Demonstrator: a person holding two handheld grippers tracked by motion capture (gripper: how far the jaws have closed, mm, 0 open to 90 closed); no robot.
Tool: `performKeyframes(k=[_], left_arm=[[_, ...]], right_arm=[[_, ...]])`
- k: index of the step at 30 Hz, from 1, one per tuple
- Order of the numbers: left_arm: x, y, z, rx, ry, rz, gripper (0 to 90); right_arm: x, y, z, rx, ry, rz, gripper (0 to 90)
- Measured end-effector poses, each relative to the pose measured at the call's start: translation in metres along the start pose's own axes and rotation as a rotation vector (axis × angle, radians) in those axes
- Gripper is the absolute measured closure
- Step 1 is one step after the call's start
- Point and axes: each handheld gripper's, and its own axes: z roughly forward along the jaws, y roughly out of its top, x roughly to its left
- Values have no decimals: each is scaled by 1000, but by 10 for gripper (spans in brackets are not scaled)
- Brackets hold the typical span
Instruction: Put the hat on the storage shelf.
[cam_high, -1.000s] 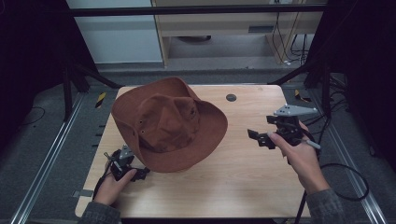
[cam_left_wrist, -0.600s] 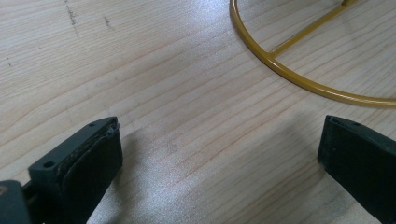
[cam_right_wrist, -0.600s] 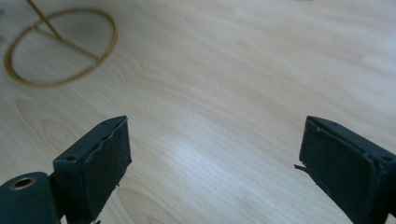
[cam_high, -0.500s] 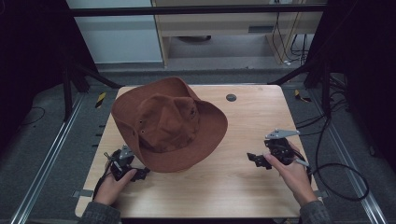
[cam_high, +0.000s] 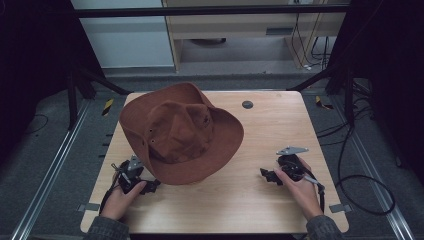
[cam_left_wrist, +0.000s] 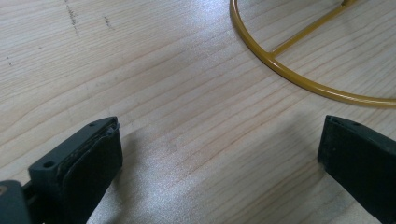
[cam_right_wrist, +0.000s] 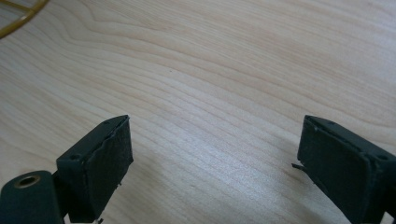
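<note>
A lab — framed wooden table (cam_high: 280, 130), floor rails (cam_high: 47, 170), cables (cam_high: 350, 150).

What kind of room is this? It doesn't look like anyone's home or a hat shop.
Probably a lab or workshop set up for recording. A bare wooden table stands inside a dark metal frame, loose cables trail over the grey floor, and a person holds a claw in each hand beside a brown hat.

We note a matt brown cloth hat (cam_high: 182, 135), a smooth pale wood table (cam_high: 280, 125) and a glossy yellow metal ring (cam_left_wrist: 299, 79).
</note>
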Motion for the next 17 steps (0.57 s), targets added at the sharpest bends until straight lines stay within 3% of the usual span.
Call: performKeyframes(k=[7,9,12,17], left_arm=[[0,0,0,0,0,0,0],[0,0,0,0,0,0,0],[0,0,0,0,0,0,0],[0,0,0,0,-1,1,0]], right_arm=[[-2,-1,6,-2,-52,-2,90],[1,-3,9,-11,-82,-37,68],[3,-7,10,-43,-93,-37,51],[3,-7,10,-43,-95,-36,51]])
